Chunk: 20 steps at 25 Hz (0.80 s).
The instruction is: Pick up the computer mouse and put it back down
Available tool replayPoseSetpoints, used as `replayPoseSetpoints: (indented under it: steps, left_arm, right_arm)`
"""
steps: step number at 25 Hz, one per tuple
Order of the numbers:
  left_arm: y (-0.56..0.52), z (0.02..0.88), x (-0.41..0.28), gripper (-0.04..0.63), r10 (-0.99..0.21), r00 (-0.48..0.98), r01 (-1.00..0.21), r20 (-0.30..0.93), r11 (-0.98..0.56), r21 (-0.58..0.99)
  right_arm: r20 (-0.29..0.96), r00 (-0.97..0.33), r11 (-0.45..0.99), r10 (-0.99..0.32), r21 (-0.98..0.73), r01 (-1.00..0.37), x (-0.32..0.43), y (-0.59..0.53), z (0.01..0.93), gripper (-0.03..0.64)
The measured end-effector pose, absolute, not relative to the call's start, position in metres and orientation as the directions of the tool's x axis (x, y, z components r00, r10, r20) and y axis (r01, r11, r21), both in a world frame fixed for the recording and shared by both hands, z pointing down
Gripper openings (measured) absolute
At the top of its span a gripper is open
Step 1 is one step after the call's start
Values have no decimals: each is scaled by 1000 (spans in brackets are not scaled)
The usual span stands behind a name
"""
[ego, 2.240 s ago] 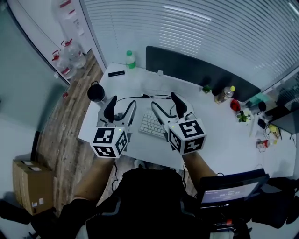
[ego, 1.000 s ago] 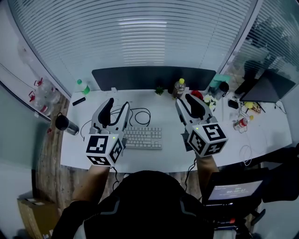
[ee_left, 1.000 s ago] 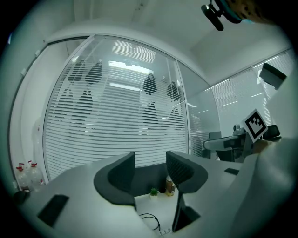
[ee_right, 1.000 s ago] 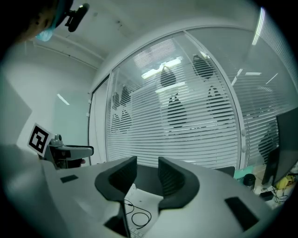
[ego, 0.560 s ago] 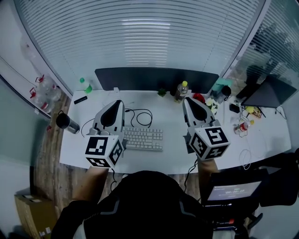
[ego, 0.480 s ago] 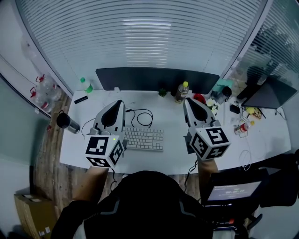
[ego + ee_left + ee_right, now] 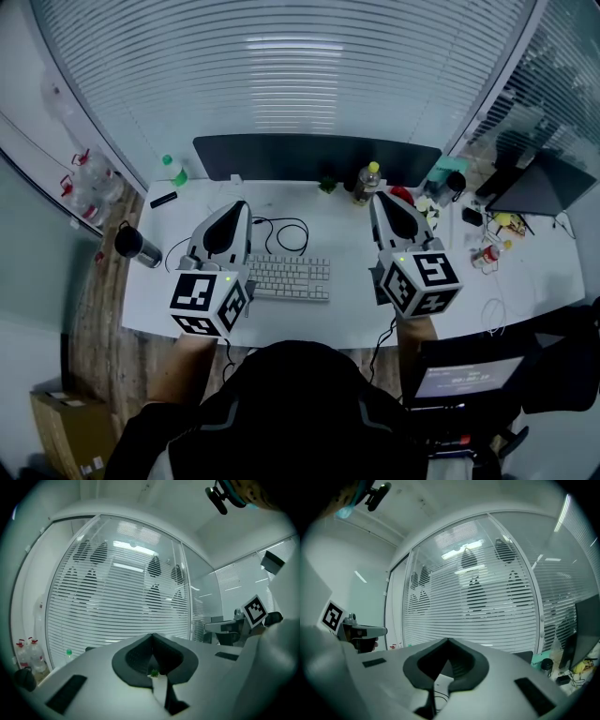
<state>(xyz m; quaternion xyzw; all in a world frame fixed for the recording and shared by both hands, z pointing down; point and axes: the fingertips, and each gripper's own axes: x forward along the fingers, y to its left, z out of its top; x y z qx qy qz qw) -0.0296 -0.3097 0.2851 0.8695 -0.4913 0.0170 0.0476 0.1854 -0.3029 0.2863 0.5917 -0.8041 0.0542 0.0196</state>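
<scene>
White desk [image 7: 347,239] before slatted blinds [image 7: 281,84]. Left gripper [image 7: 234,207] hovers level over desk's left part, jaws pressed together, nothing between. Keyboard [image 7: 289,278] at centre, cable [image 7: 286,228] looping behind it. Right gripper [image 7: 382,199] over right part, jaws likewise together, empty. I find no computer mouse in any view; perhaps hidden under a gripper. Neither holds it, so scene fits pickup ahead or mouse set back down.

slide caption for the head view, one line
Seated person holds the left gripper and right gripper, both shut and empty, over a white desk with a keyboard and dark panel.
</scene>
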Motion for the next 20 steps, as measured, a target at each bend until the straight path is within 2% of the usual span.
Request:
replayPoseSetpoints:
  steps: [20]
  left_arm:
    - [-300,290,-45,29,-867,487,-874,105,-485,44]
  right_arm:
    - [105,-315,309,-943,-71,-948,175,-293,290,-2]
